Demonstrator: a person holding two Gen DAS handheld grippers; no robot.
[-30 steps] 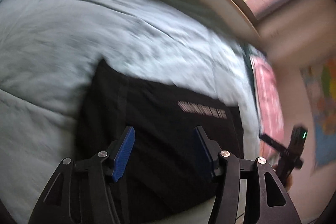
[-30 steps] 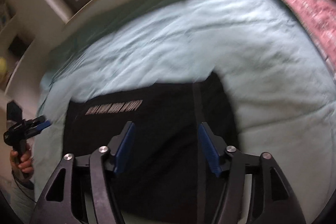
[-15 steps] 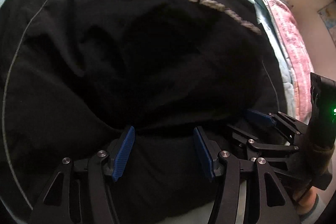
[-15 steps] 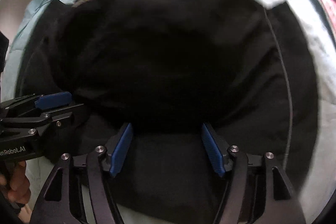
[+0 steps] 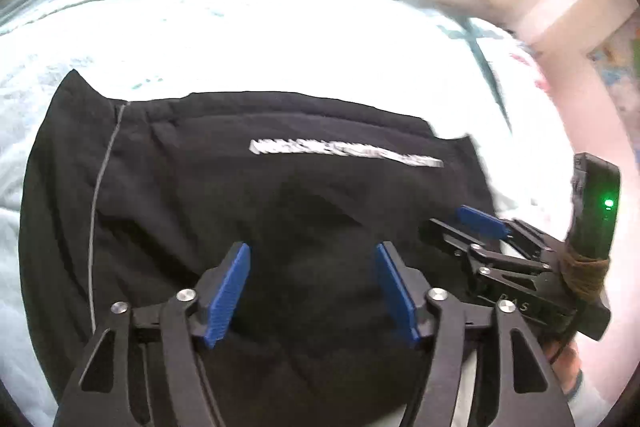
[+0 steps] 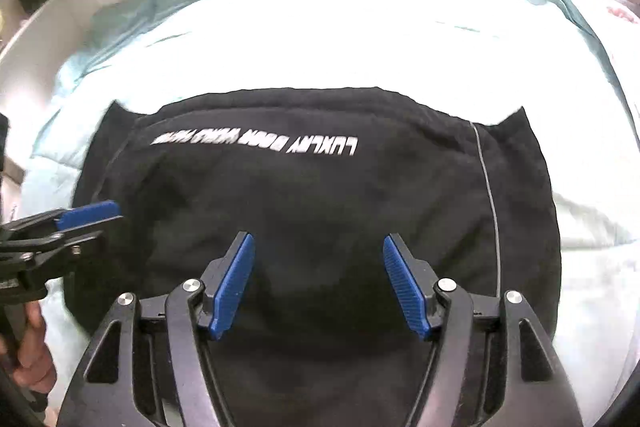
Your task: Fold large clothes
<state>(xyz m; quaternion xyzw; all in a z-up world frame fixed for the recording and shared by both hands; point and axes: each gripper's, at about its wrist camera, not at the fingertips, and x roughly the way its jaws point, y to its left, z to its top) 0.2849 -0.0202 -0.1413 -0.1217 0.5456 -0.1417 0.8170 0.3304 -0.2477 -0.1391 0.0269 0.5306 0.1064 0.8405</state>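
A black garment [image 5: 256, 211] lies folded on a pale blue-green bed cover [image 5: 248, 35]. The cover is so bright in the light that most of its folds wash out to white. A line of white letters [image 6: 256, 141] runs across the garment near its far edge. The letters are upside down and blurry, so only part can be read. A thin grey seam [image 6: 488, 195] runs down its right side.

The left gripper [image 5: 314, 291] is over the near part of the garment, its blue pads spread wide and holding nothing. The right gripper [image 6: 320, 283] is the same, wide apart and empty. Whether the pads touch the cloth is hard to tell. The near edge of the garment is hidden behind the gripper frames. A hand [image 6: 32, 355] is cut off at the picture edge.
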